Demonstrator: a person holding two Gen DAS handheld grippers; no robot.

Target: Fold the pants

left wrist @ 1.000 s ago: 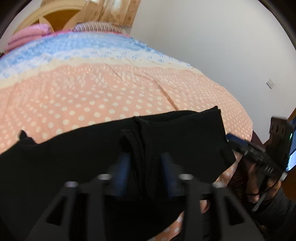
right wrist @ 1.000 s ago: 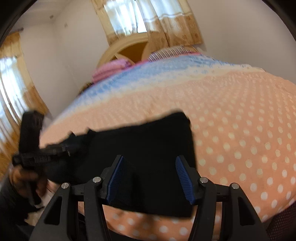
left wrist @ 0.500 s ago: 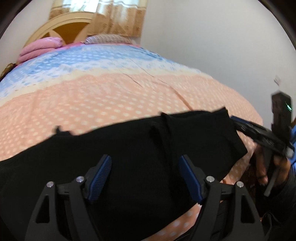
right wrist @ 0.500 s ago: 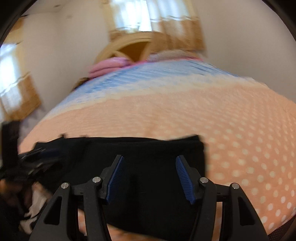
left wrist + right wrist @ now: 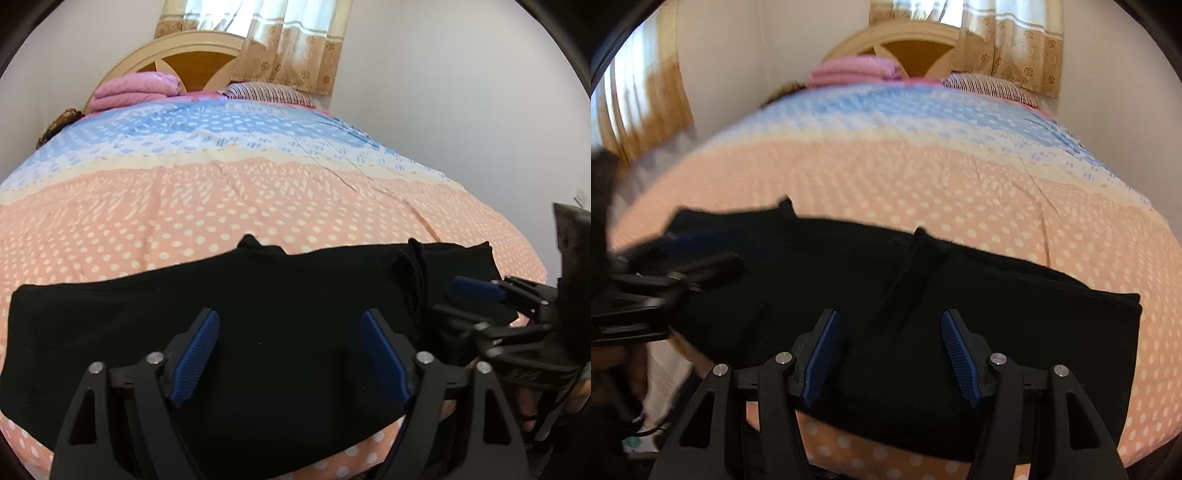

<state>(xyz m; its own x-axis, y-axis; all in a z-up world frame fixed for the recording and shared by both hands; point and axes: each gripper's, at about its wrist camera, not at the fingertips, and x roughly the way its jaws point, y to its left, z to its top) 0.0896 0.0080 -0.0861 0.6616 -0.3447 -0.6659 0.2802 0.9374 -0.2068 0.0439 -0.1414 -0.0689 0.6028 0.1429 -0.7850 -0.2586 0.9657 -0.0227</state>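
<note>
Pants (image 5: 277, 332) flat on bedspread (image 5: 258, 206) | both grippers empty, spread | writing: unreadable

We find no text, label, brand, number or sign that we can read in either view.
</note>
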